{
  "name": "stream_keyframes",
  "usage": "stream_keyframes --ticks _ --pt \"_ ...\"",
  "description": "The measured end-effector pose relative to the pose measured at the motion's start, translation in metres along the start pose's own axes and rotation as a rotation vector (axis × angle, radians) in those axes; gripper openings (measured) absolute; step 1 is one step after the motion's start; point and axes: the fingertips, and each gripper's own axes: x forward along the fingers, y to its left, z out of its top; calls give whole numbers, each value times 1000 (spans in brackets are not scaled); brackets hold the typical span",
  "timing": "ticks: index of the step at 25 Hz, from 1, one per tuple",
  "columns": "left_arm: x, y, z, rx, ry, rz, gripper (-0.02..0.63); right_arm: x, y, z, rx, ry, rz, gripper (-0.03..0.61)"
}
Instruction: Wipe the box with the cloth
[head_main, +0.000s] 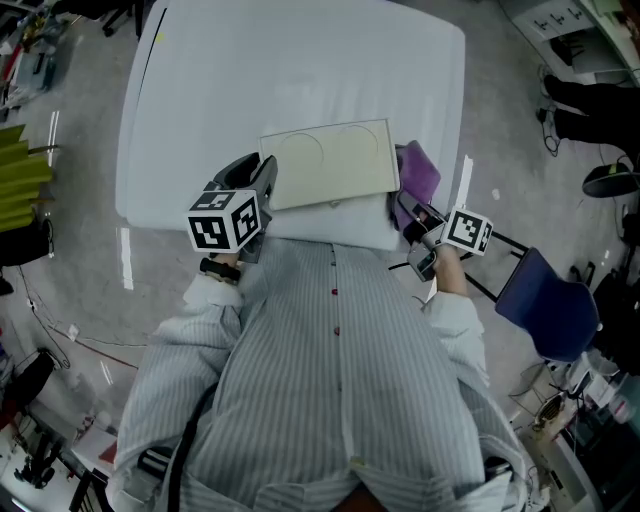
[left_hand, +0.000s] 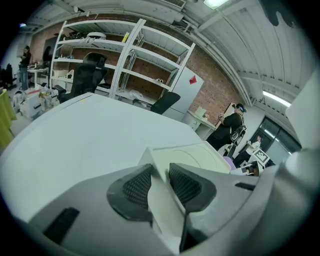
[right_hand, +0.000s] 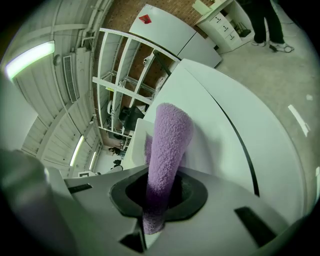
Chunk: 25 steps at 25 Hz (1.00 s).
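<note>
Table (head_main: 300, 80): white, rounded corners, standing on grey floor (head_main: 90, 300).
Box (head_main: 330, 162): flat, cream, lying near the table's front edge.
Cloth (head_main: 421, 175): purple, against the box's right end; contact with tabletop unclear.

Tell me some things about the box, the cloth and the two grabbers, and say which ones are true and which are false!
1. The cloth is purple. True.
2. The left gripper is empty. False: its jaws are shut on a corner of the box.
3. The right gripper holds the cloth. True.
4. The box is bright red. False: it is cream-white.
5. The cloth is spread flat over the top of the box. False: it is bunched in the right gripper's jaws, beside the box's edge on that side.
</note>
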Motion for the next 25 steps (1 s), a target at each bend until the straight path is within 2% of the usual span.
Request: stream_keyframes --ticks 1,3,6,9,13,21,25 --pt "0 -1 0 -12 -4 -2 100 -5 -5 -5 12 4 -40 41" --pt "-1 -2 -1 -38 -13 -6 100 -7 -2 -12 26 0 -30 41" --pt "-2 -1 -1 -63 -20 2 100 -9 -2 -23 73 -2 -63 41" --pt "0 0 1 -99 -32 11 98 2 17 -19 65 -61 41 41" --pt "-1 1 3 -130 -51 11 97 2 18 -17 65 -115 42 40" --pt "0 2 2 -134 -58 16 96 2 6 -25 160 -131 -95 40" --pt "0 2 1 -129 -74 14 96 7 11 -27 250 -216 -87 40"
